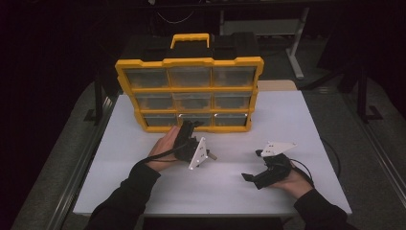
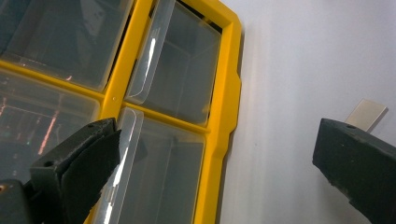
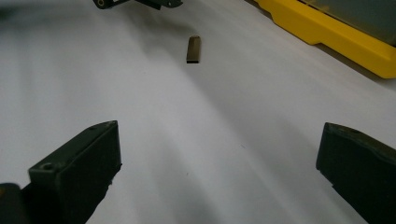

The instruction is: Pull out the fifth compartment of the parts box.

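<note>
Just ahead of my wide-open, empty left claw (image 1: 190,128) sits the bottom-row drawer (image 2: 154,172) of the yellow organizer (image 1: 189,61); next I judge I must grip its front lip and pull, while my right claw (image 1: 252,171) lies open and empty on the bench (image 1: 297,115).

- My left gripper (image 1: 190,125) covers part of the organizer's (image 1: 189,91) bottom middle drawer (image 2: 154,177)
- What lies in the drawers is too dim to tell
- The small metal piece (image 3: 193,49) on the counter (image 1: 306,124) is blurred

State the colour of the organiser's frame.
Yellow; the organiser's frame shows best in the high view.
</note>
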Available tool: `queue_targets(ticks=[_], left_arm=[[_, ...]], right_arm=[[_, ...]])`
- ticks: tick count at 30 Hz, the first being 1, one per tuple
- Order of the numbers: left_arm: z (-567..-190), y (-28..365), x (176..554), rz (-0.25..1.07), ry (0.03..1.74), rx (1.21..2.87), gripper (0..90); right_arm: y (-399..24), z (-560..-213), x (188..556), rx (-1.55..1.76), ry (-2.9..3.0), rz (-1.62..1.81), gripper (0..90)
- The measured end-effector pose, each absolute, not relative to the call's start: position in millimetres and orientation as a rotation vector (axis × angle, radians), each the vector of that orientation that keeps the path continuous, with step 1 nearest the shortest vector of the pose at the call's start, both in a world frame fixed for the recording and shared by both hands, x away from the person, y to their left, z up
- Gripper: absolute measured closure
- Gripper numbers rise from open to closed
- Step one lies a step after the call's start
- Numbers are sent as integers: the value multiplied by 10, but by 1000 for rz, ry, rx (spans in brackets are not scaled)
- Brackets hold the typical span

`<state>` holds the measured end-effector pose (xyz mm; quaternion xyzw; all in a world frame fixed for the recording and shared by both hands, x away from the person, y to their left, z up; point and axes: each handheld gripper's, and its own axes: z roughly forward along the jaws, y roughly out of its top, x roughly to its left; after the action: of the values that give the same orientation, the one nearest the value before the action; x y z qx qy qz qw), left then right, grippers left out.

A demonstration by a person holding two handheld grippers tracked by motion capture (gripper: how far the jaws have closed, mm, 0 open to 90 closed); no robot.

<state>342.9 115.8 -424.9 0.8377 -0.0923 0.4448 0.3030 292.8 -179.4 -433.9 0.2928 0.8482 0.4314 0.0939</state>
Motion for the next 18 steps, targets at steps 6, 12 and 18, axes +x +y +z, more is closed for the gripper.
queue_targets(ticks=[6, 12, 18], left_arm=[[-4253, 1151, 3411, 1229, -282, 2228, 3], [-4260, 1140, 3397, 1258, -309, 2224, 3], [-4273, 1135, 3384, 1301, -347, 2226, 3]], right_arm=[[-1794, -4339, 2927, 868, 2516, 1279, 0], [-1794, -4339, 2927, 869, 2517, 1279, 0], [-1794, -4339, 2927, 869, 2517, 1280, 0]])
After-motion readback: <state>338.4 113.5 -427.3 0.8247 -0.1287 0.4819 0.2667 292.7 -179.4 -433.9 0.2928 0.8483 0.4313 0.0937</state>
